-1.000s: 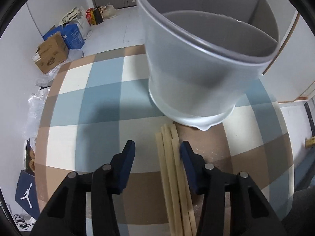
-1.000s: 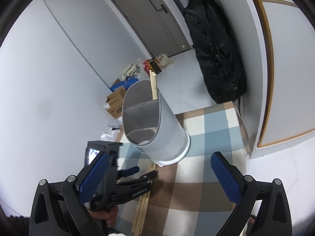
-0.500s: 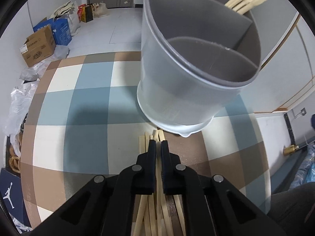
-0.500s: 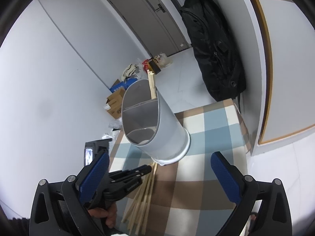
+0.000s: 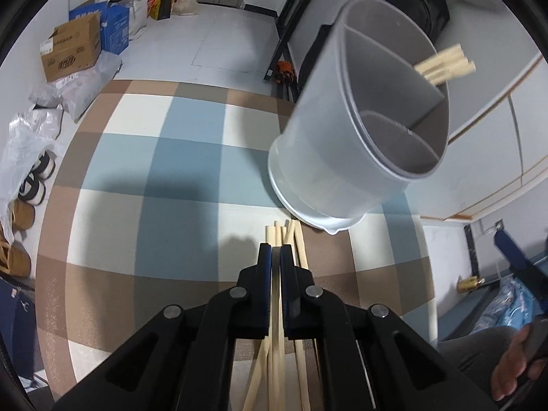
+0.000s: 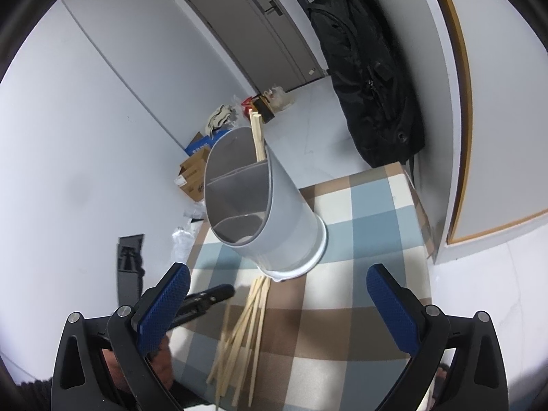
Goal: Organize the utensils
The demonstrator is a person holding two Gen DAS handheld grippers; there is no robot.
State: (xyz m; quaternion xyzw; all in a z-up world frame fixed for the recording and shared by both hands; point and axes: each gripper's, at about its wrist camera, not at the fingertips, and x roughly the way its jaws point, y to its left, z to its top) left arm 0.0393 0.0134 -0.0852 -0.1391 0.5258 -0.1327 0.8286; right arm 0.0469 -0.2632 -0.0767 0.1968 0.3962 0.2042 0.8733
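Observation:
A grey divided utensil holder (image 5: 359,157) (image 6: 287,212) stands on the checked tablecloth (image 5: 171,171), with several wooden chopsticks (image 5: 445,65) (image 6: 257,137) in its far compartment. More chopsticks lie loose in a fanned pile (image 5: 298,243) (image 6: 246,325) just in front of its base. My left gripper (image 5: 276,250) (image 6: 222,293) is over the pile's left side. Its jaws are shut, with one pale chopstick showing in the slit between the pads. My right gripper (image 6: 277,269) hangs wide open above the table in front of the holder, nothing between its fingers.
Cardboard boxes and bags (image 5: 72,51) sit on the floor beyond the table's left edge, and shoes (image 5: 34,185) lie nearer. A black bag (image 6: 373,78) hangs against the wall behind the table. A hand (image 5: 513,370) shows at the lower right.
My left jaws went from open beside the chopsticks to shut on the pile, then rose and swung left, so the holder now sits further right. The pile has fanned out. The right gripper stayed still.

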